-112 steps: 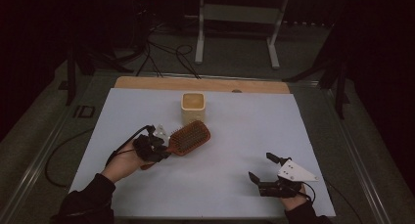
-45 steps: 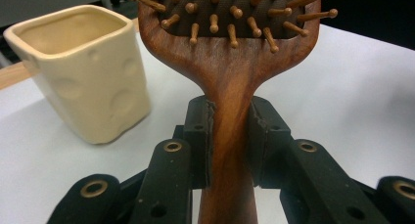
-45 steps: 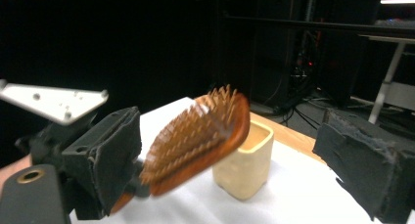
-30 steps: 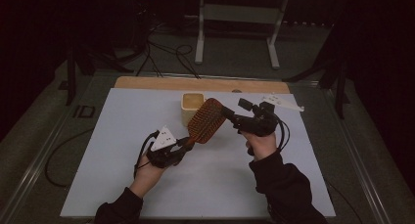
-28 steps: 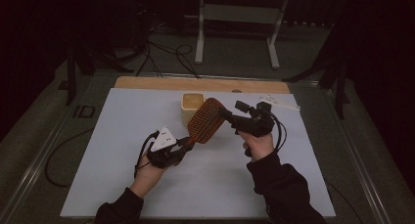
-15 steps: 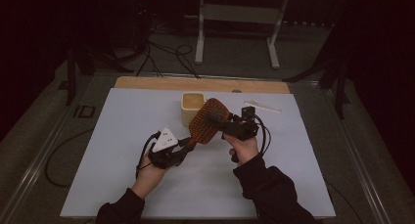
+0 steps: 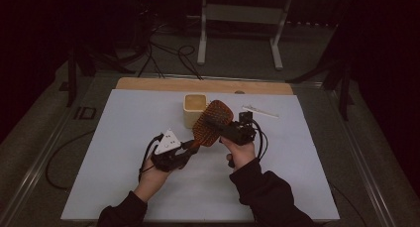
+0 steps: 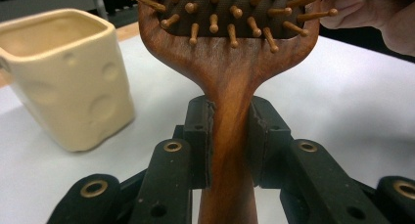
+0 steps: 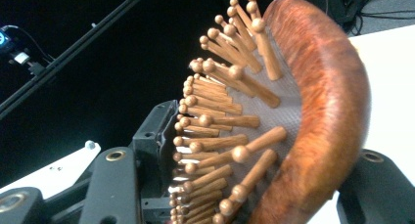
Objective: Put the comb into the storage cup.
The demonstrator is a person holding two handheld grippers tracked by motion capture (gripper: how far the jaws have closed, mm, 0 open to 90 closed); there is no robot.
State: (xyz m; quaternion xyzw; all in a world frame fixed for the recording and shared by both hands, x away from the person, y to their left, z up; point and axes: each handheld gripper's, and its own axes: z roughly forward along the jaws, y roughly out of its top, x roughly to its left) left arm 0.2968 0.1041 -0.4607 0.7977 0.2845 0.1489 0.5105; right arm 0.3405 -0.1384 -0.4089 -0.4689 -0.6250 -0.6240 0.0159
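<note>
A wooden paddle hairbrush [image 7: 213, 123] with peg bristles is held tilted above the white table, head toward the far side. My left gripper [image 7: 190, 146] is shut on its handle [image 8: 230, 116], which the two pads clamp from both sides. My right gripper [image 7: 225, 128] has just been closing on the brush head [image 9: 313, 111]. One jaw stands against the bristle tips and the other behind the wooden back. A cream square cup [image 7: 194, 108] stands upright just beyond the brush, and it sits left of the handle as cup [image 8: 63, 87] in the left gripper view.
A thin white strip [image 7: 260, 111] lies on the table right of the cup. A wooden board edge [image 7: 203, 85] runs along the far side of the white table top [image 7: 124, 138]. A metal stand [image 7: 237, 14] and cables are on the floor beyond.
My right gripper came in from the right, dropped a little, and its jaws closed around the brush head. The left gripper kept still, holding the handle.
</note>
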